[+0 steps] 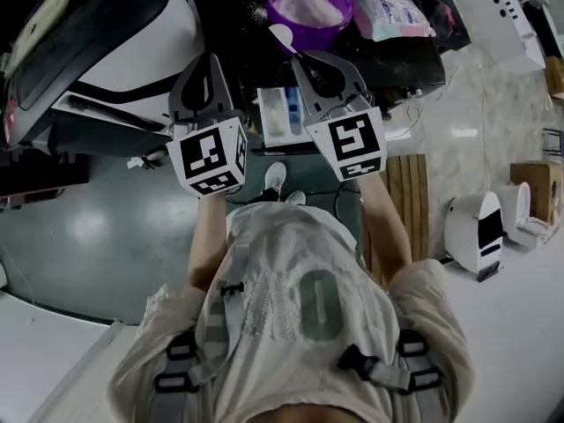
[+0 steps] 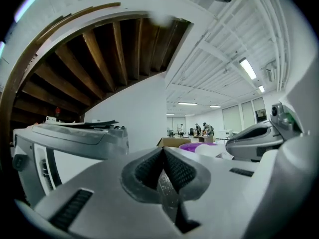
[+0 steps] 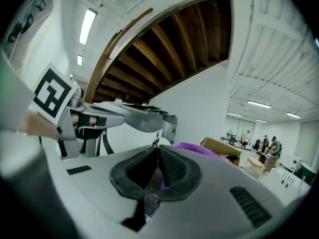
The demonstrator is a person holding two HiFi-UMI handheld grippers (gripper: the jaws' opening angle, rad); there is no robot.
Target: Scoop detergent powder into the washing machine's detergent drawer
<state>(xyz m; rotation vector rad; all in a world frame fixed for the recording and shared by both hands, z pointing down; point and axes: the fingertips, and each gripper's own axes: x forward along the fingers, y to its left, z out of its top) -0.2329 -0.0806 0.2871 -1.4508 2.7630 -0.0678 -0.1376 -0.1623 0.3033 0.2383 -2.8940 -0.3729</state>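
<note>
The left gripper [image 1: 211, 60] was shut on nothing. The right gripper [image 1: 301, 58] was shut on the scoop [image 1: 281, 34], just beside the purple bowl [image 1: 317, 33] of powder. The drawer [image 1: 284, 113] was seen open between the grippers. Powder could be spilled if the scoop were tipped. No brand could be read; only a 0 was seen on the shirt [image 1: 319, 305].

This is a big open lab hall: ceiling strip lights [image 2: 247, 68], white walls [image 2: 129, 108], exposed wooden beams [image 2: 94, 49], a cardboard box [image 2: 174, 142], people [image 2: 202, 129] at distant tables, and a washing machine [image 1: 106, 42] on the glossy floor [image 1: 97, 227].
</note>
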